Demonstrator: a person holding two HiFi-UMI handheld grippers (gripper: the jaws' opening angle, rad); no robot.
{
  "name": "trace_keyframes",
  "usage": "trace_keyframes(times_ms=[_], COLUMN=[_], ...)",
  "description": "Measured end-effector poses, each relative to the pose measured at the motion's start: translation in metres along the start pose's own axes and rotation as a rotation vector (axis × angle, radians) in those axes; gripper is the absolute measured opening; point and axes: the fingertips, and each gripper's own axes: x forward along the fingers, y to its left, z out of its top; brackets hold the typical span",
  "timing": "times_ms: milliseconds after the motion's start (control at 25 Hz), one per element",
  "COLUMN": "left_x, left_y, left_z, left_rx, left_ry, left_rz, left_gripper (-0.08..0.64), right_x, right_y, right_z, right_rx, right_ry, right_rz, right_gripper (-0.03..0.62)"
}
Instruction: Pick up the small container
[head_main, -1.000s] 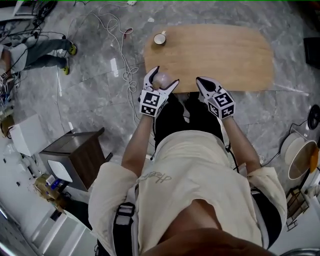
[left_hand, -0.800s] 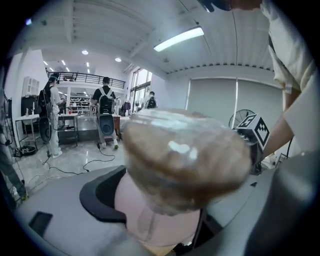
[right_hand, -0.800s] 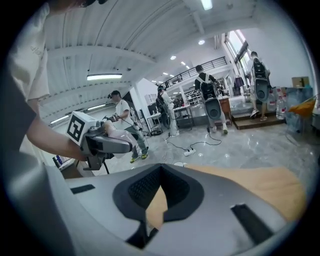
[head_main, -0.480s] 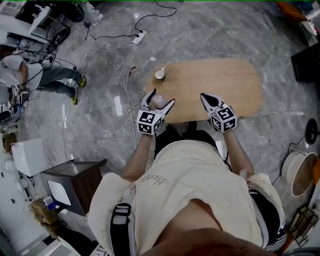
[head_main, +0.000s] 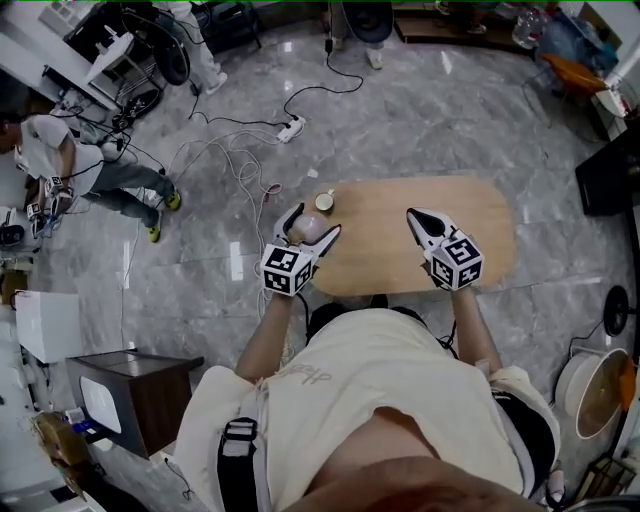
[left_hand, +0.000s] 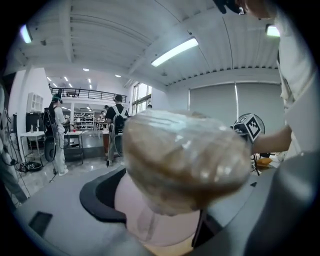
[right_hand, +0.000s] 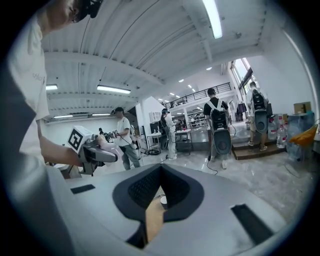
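The small container is a pink pot under a clear domed lid, held in the air above the near left corner of the wooden table. My left gripper is shut on it, one jaw on each side. In the left gripper view the container fills the middle, with the dark pads against its pink base. My right gripper hovers over the table's near right part, its jaws together and nothing in them. In the right gripper view its tips meet, with table wood showing through the slit below.
A white cup stands on the table's far left corner. Cables and a power strip lie on the marble floor beyond. A person stands at far left. A dark cabinet sits near left and a round pot near right.
Both grippers have risen well above the table, which now looks smaller and farther below. The container has stayed in the left jaws. The right jaws have stayed together.
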Motion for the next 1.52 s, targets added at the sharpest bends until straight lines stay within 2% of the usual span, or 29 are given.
trace_keyframes(times_ms=[160, 400, 560, 760, 1040, 1160, 1320, 1520], left_x=[-0.011, -0.044, -0.062, -0.083, -0.115, -0.125, -0.144, -0.142], left_y=[0.004, 0.034, 0.044, 0.050, 0.045, 0.045, 0.047, 0.042], left_z=[0.035, 0.087, 0.104, 0.122, 0.153, 0.158, 0.151, 0.145], left_rx=[-0.032, -0.004, -0.053, 0.026, 0.022, 0.017, 0.041, 0.051], left_ry=[-0.068, -0.115, -0.136, -0.148, -0.238, -0.259, -0.246, -0.223], left_rz=[0.008, 0.054, 0.025, 0.035, 0.026, 0.030, 0.053, 0.060], left_gripper=[0.420, 0.420, 0.420, 0.420, 0.420, 0.420, 0.420, 0.420], right_x=[-0.005, 0.001, 0.004, 0.002, -0.006, -0.006, -0.007, -0.012], right_y=[0.009, 0.039, 0.054, 0.067, 0.086, 0.097, 0.116, 0.110], right_z=[0.024, 0.078, 0.103, 0.128, 0.157, 0.160, 0.160, 0.156], right_rx=[-0.002, -0.063, -0.064, -0.090, -0.198, -0.206, -0.202, -0.175], right_ry=[-0.018, -0.064, -0.113, -0.164, -0.231, -0.239, -0.244, -0.247], right_rz=[0.026, 0.053, 0.060, 0.032, -0.027, -0.025, -0.023, -0.042], right_gripper=[-0.005, -0.005, -0.005, -0.005, -0.006, -0.006, -0.006, -0.006])
